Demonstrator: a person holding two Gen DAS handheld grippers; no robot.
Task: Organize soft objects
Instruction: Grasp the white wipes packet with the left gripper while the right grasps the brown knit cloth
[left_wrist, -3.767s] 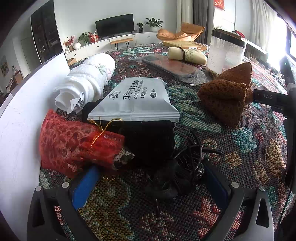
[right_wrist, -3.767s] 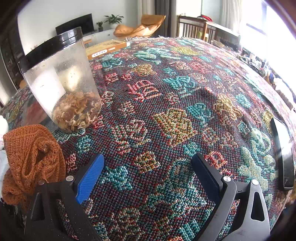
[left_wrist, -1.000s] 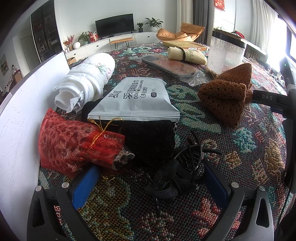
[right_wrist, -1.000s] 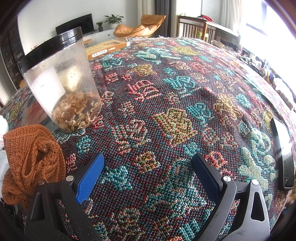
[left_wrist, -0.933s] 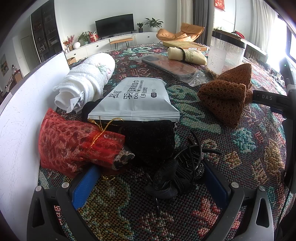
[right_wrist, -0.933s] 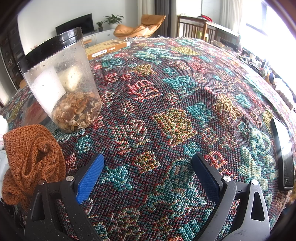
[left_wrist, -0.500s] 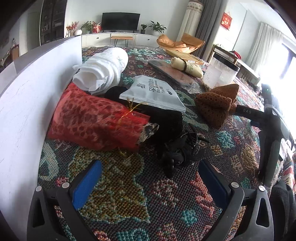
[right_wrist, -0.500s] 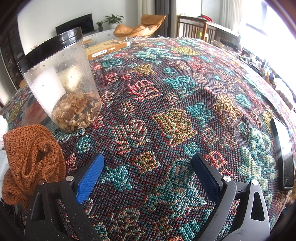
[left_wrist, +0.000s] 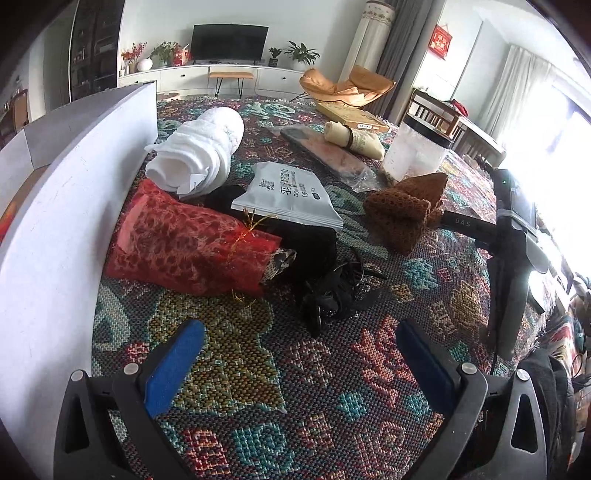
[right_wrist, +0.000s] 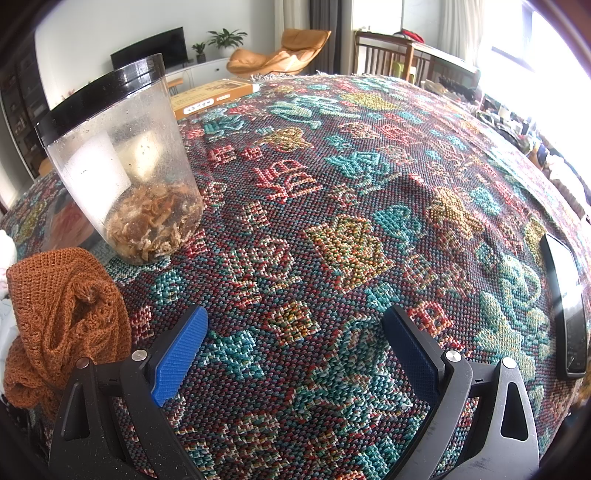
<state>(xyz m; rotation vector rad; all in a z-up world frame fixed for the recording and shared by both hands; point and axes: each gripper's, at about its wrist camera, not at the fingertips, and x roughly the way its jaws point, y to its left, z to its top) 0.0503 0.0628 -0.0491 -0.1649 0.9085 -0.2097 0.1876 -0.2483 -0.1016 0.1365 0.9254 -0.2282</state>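
In the left wrist view my left gripper (left_wrist: 295, 358) is open and empty, hovering above the patterned cloth. Ahead lie a red mesh pouch (left_wrist: 184, 243), a black tangled hair clip (left_wrist: 332, 291), a black cloth (left_wrist: 310, 240) under a white packet (left_wrist: 288, 195), a rolled white towel (left_wrist: 199, 158) and a brown knitted piece (left_wrist: 402, 214). In the right wrist view my right gripper (right_wrist: 295, 343) is open and empty over bare cloth. The brown knit (right_wrist: 62, 314) lies at its left.
A white board (left_wrist: 55, 229) stands along the left. A clear jar with a black rim (right_wrist: 122, 166) holds dried bits. A phone (right_wrist: 565, 302) lies at the right edge. A bagged flat item (left_wrist: 325, 155), a paper roll (left_wrist: 354, 140) and a box (right_wrist: 210, 96) lie farther back.
My left gripper has pulled back and risen, so the pouch and hair clip now lie farther ahead. The right gripper has not moved.
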